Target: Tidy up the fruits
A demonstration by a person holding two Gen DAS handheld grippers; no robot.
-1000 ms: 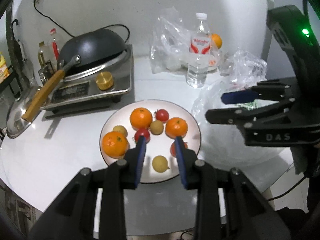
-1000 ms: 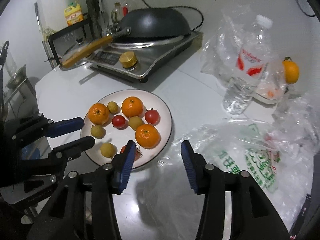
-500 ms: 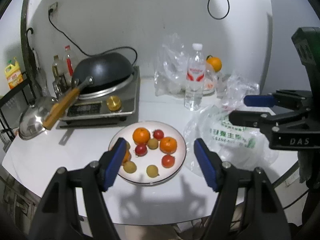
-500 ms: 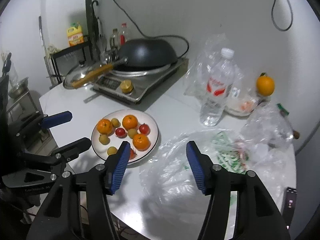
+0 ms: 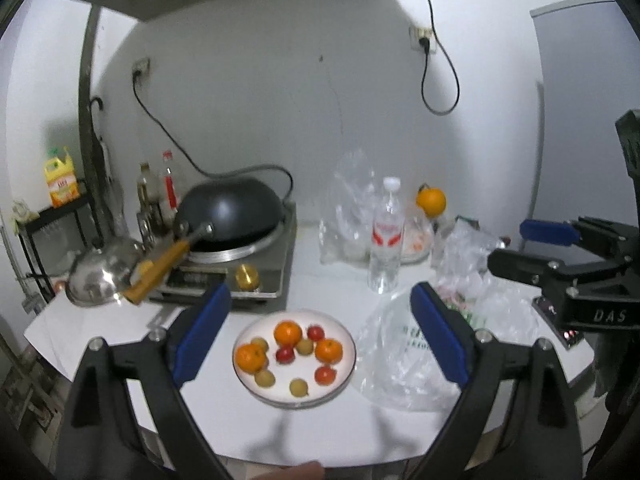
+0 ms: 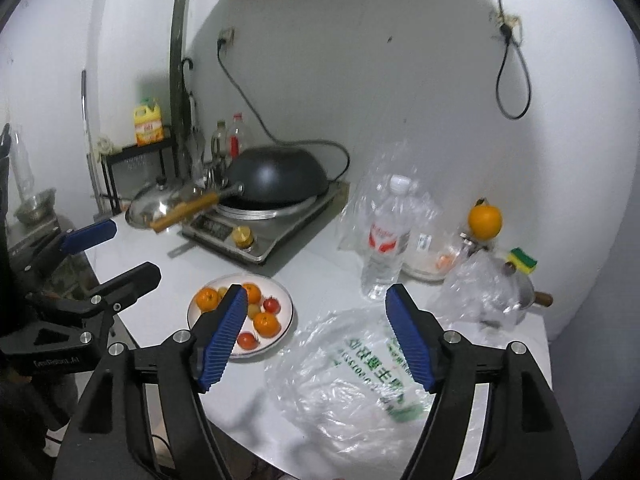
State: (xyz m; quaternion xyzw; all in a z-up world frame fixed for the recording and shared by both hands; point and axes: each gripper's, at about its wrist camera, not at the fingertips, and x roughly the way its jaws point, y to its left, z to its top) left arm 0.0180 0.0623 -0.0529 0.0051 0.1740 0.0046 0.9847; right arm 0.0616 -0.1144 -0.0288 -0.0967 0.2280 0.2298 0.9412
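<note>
A: Both grippers are now higher and farther from the plate (image 5: 347,364) than before.
B: The left gripper (image 5: 320,336) and right gripper (image 6: 316,334) are opening, empty. Fruits (image 5: 288,333) lie on the plate; approach one slowly.

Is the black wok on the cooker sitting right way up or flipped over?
Flipped over. The wok shows its domed underside upward, rim resting on the cooker, handle sticking out sideways.

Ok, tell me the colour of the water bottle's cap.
White; the water bottle's cap shows best in the right wrist view.
</note>
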